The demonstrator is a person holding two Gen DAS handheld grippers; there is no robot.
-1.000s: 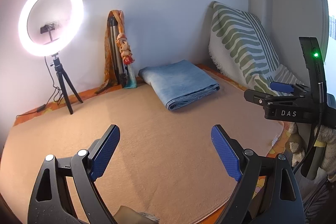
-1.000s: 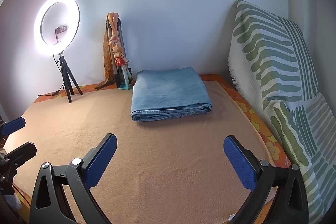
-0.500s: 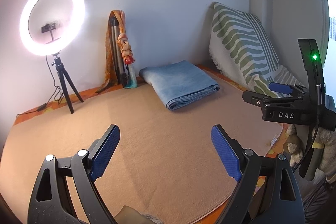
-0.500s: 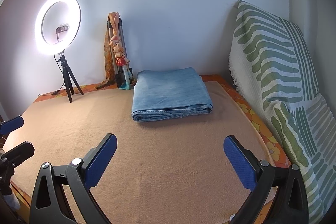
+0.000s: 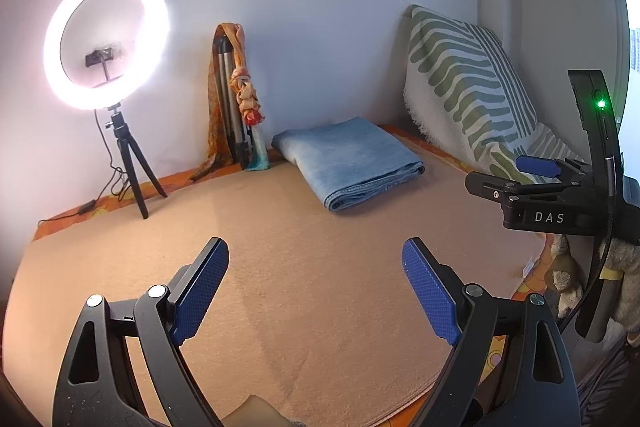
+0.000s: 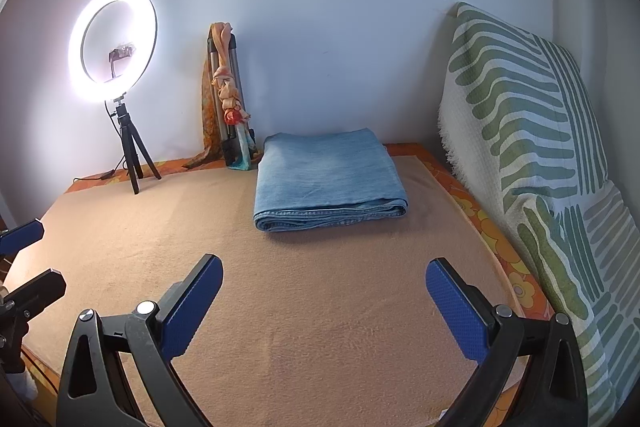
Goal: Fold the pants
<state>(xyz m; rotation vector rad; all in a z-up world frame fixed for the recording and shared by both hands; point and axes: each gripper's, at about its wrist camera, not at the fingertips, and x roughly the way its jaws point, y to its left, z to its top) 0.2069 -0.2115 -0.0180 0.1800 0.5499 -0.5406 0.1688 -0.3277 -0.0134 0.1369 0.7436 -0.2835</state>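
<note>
The light blue denim pants (image 5: 348,163) (image 6: 328,179) lie folded into a thick rectangle at the back of the peach blanket (image 5: 280,267) (image 6: 320,287), close to the wall. My left gripper (image 5: 316,263) hovers over the blanket's front, open, with nothing between its blue pads. My right gripper (image 6: 324,279) is also open and empty, well short of the pants. In the left wrist view the right gripper (image 5: 532,175) shows from the side at the right edge. In the right wrist view the tips of the left gripper (image 6: 24,255) poke in at the left edge.
A lit ring light (image 5: 106,39) (image 6: 112,45) on a small tripod stands at the back left. A folded tripod with an orange scarf (image 5: 236,99) (image 6: 226,95) leans on the wall. A green-striped cushion (image 5: 460,79) (image 6: 532,147) lines the right side. Plush toys (image 5: 568,279) sit beyond the blanket's right edge.
</note>
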